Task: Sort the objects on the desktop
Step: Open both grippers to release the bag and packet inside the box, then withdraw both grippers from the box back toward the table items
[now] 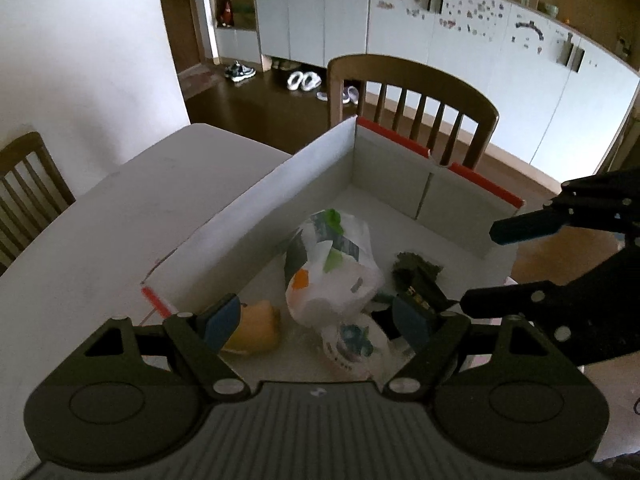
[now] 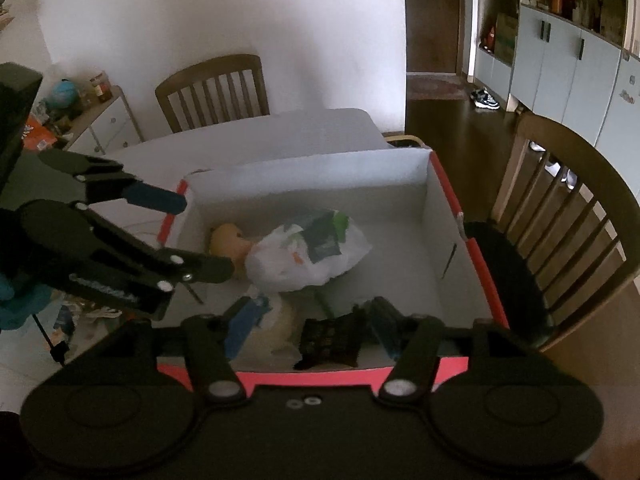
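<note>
From the left wrist camera, the left gripper point(image 1: 316, 320) hangs over the near end of a white cardboard box point(image 1: 280, 184) with red-edged flaps, which stands on a white table point(image 1: 100, 220). Its blue-padded jaws are spread wide with nothing between them. Inside the box lie a white plastic bag point(image 1: 332, 264) printed in green and orange, a yellow-orange soft toy point(image 1: 256, 328) just beside the left jaw, a round white printed packet point(image 1: 352, 344) below the bag, and a dark rectangular object point(image 1: 420, 280) near the right jaw. The right gripper point(image 1: 492, 268) reaches in from the right edge, jaws apart. A wooden chair point(image 1: 416, 92) stands behind the box

From the right wrist camera, the right gripper point(image 2: 316, 328) hovers above the near red rim of the box point(image 2: 436, 216), jaws apart and empty. The dark object point(image 2: 332, 340) lies between them on the box floor; whether either jaw touches it cannot be told. The plastic bag point(image 2: 308, 256) sits mid-box with the toy point(image 2: 228, 240) touching its left side. The left gripper point(image 2: 200, 236) comes in from the left, jaws parted
</note>
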`<state>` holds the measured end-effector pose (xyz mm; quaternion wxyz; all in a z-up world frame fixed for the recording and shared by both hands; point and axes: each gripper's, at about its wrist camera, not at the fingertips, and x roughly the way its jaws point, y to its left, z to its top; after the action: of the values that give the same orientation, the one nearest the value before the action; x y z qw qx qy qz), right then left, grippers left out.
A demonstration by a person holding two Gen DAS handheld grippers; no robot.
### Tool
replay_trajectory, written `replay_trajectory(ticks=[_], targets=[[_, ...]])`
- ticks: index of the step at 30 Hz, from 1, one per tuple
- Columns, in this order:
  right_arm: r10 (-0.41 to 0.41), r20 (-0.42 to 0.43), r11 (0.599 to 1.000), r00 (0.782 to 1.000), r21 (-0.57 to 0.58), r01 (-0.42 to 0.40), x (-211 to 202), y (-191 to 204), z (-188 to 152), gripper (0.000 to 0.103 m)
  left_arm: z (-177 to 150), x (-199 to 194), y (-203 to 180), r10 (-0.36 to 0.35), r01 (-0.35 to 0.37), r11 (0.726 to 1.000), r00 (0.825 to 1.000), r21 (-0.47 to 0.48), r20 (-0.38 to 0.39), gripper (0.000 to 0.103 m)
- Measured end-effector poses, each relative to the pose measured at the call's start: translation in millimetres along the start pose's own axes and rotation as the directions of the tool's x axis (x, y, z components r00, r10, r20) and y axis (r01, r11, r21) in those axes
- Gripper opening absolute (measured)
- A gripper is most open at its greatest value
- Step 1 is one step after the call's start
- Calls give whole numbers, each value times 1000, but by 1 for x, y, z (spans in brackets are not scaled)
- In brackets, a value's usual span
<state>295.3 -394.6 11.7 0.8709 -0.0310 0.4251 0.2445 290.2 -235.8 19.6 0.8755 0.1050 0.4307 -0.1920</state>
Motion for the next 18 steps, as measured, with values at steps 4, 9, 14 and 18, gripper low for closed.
replay_trajectory(ticks=[4, 9, 14, 18], targets=[[-2, 17, 1000, 1000, -3, 2, -7, 13, 0, 66, -11, -20, 4, -12, 13, 1000, 999, -15, 31, 83], [-2, 33, 1000, 999, -5, 2, -15, 33, -3, 68, -25, -40, 8, -21, 23, 999, 998, -27, 58, 83], [7, 54, 1000, 998, -21, -6, -22, 57, -7, 74, -45, -63, 15, -10, 14, 998, 997, -53, 82, 83], [15, 69, 999, 998, -36, -12, -25, 77, -10, 76, -62, -80, 26, -7, 15, 997, 995, -78, 101, 83]])
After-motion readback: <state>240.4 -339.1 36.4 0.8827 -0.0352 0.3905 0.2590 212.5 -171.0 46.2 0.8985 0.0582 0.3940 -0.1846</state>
